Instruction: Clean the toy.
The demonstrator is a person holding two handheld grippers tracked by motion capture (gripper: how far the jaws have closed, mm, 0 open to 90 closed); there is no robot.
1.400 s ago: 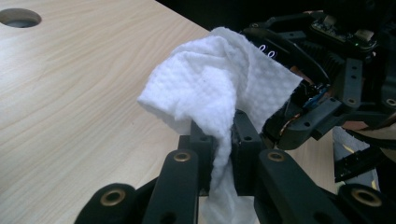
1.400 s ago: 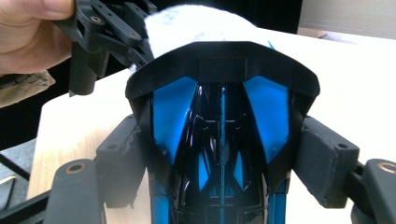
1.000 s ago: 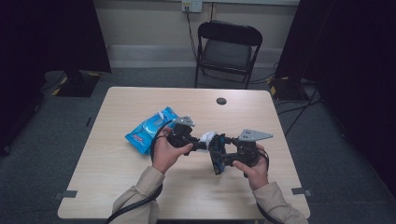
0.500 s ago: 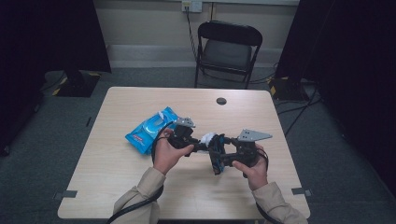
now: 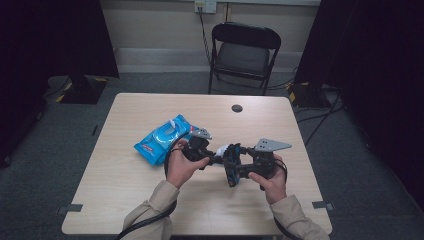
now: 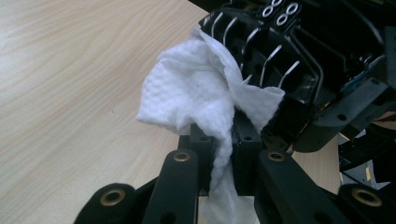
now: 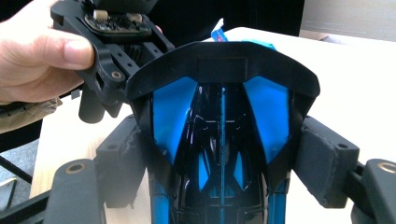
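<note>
High view: I see both hands over the table (image 5: 125, 195) near its front-mid. Left gripper (image 5: 216, 156) points right, w/ a white wipe (image 5: 221, 150) at its tip. Right gripper (image 5: 239, 169) points left, holding a black-and-blue toy car (image 5: 232, 165) between the two. Blue wipes pack (image 5: 162, 139) lies flat on the table just left of the left hand (image 5: 181, 167). Right hand (image 5: 270, 181) sits further right. Small dark disc (image 5: 237, 108) near the far edge; folding chair (image 5: 244, 55) beyond it.

Left gripper view: jaws pressed together on the wipe (image 6: 205, 100), pinching it; the bunched wipe touches the car's black underside (image 6: 266, 56), held off the table.

Right gripper view: jaws clamped on either side of the car (image 7: 222, 135), which sits between the pads (image 7: 324, 165). Left hand (image 7: 39, 60) w/ its gripper body is at upper left, close by.
</note>
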